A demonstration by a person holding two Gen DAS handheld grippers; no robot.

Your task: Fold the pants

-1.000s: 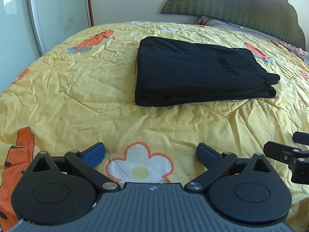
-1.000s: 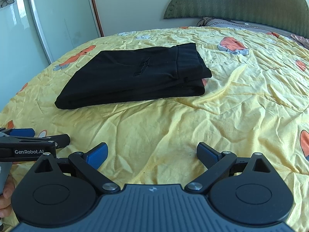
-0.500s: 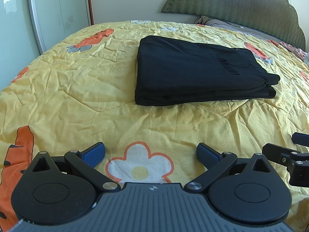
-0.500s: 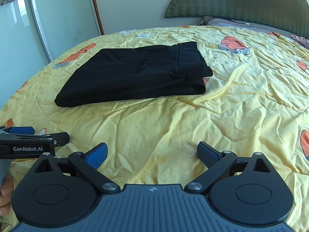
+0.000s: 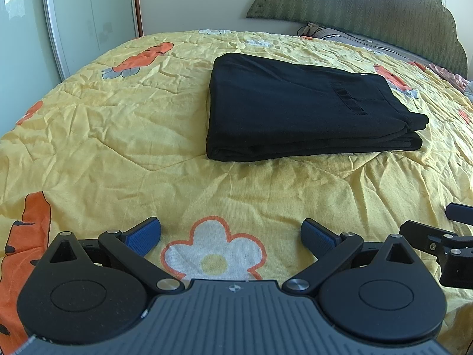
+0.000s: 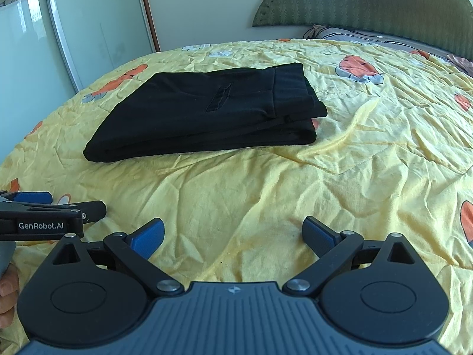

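Note:
The black pants (image 5: 298, 109) lie folded in a flat rectangular stack on the yellow bedspread (image 5: 118, 124), in the middle of the bed; they also show in the right wrist view (image 6: 212, 112). My left gripper (image 5: 230, 233) is open and empty, well short of the pants, over a white flower print. My right gripper (image 6: 233, 233) is open and empty, also back from the pants. Each gripper shows at the edge of the other's view: the right one (image 5: 443, 239), the left one (image 6: 44, 216).
A green padded headboard (image 5: 354, 6) stands at the far end of the bed, with a pillow (image 6: 354, 34) below it. Sliding wardrobe doors (image 6: 59, 29) stand to the left. The bedspread is wrinkled, with orange carrot prints.
Both grippers have drifted back very slightly from the pants. The pants have not moved and both grippers stay open.

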